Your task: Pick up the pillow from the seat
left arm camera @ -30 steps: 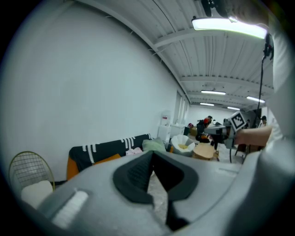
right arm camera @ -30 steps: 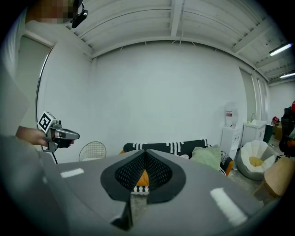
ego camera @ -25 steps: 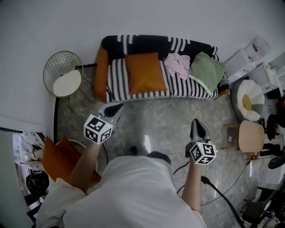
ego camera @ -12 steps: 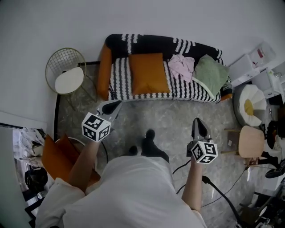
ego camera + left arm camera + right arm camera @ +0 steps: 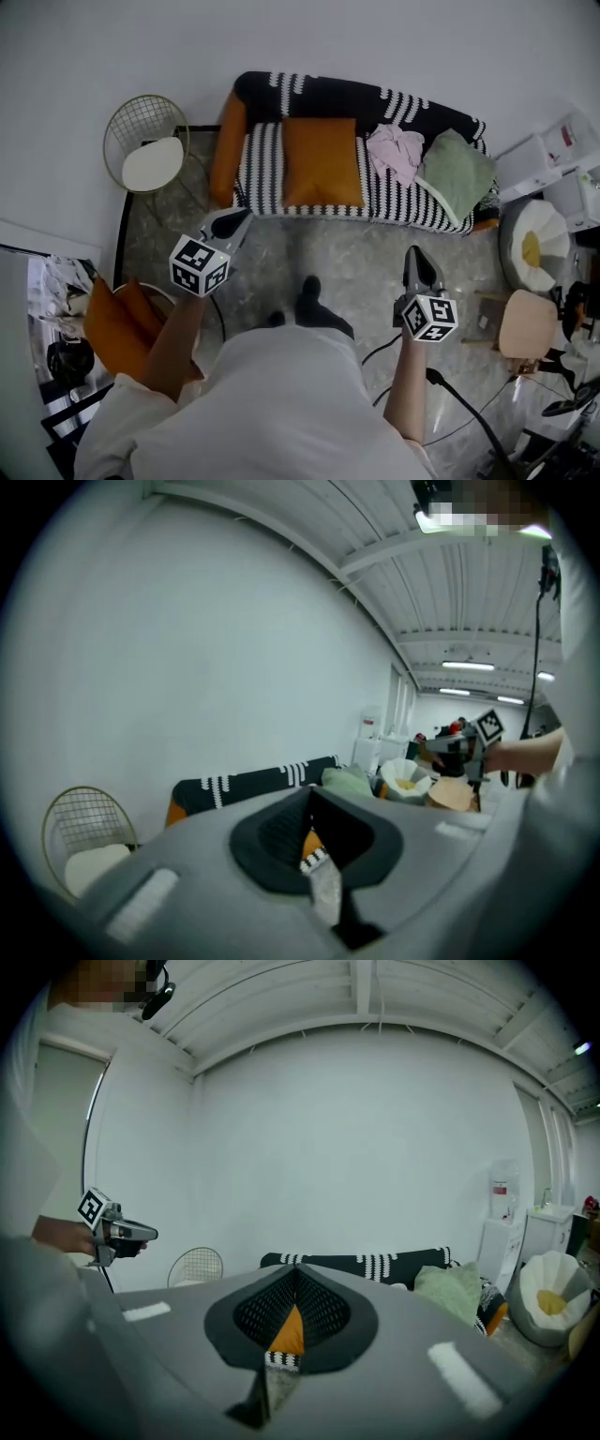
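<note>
An orange pillow lies flat on the seat of a black-and-white striped sofa, left of centre. My left gripper is shut and empty, held over the floor a short way in front of the sofa's left end. Farther back on the right, my right gripper is also shut and empty. Neither touches the pillow. In the left gripper view a sliver of the orange pillow shows past the closed jaws. The right gripper view shows the orange pillow straight ahead beyond its closed jaws.
A pink cloth and a green cushion lie on the sofa's right half. A wire chair with a white seat pad stands left of the sofa. Orange cushions, a wooden stool and a floor cable flank me.
The person has stepped toward the sofa, and a dark foot now shows ahead on the floor. Both grippers stay shut and hold their places relative to the body.
</note>
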The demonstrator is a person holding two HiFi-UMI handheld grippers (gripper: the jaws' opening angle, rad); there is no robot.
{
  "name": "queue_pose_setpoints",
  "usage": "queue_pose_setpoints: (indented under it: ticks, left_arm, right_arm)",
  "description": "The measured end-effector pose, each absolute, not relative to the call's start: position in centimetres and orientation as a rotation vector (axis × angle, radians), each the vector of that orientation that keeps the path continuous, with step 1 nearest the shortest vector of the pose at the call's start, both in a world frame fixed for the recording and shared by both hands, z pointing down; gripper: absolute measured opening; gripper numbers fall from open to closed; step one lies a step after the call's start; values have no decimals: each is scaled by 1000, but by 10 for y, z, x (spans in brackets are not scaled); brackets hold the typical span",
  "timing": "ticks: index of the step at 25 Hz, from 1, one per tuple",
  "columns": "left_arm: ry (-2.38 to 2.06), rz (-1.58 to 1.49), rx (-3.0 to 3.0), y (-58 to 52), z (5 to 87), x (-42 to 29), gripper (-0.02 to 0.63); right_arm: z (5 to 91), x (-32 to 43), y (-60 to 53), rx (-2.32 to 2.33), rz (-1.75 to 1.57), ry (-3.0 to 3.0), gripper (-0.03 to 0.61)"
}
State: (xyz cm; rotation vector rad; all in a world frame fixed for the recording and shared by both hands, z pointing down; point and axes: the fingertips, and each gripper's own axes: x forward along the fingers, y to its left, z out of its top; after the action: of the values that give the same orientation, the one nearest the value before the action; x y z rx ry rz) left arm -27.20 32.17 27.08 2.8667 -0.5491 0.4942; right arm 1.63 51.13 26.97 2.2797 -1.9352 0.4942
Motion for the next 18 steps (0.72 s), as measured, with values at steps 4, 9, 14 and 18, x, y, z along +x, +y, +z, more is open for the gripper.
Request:
queue_pose_setpoints:
  ticks: [4,9,14,18]
  left_arm:
    - [-608,500,2844,306,275,-257,-2]
    - [-668,497,2817,287,275,-232,-2]
    - [-733,488,2800,265,272,-205,-2]
    - [-781,487,2791,250,272,-187,-2]
  right_arm:
    - [277,37,488,2225,505,-1971,5]
    - [280,70,457,2170,505,-2011,5]
    - [284,103,424,2111,505,-2051,5]
    - [288,125,400,2074,505,-2082,5]
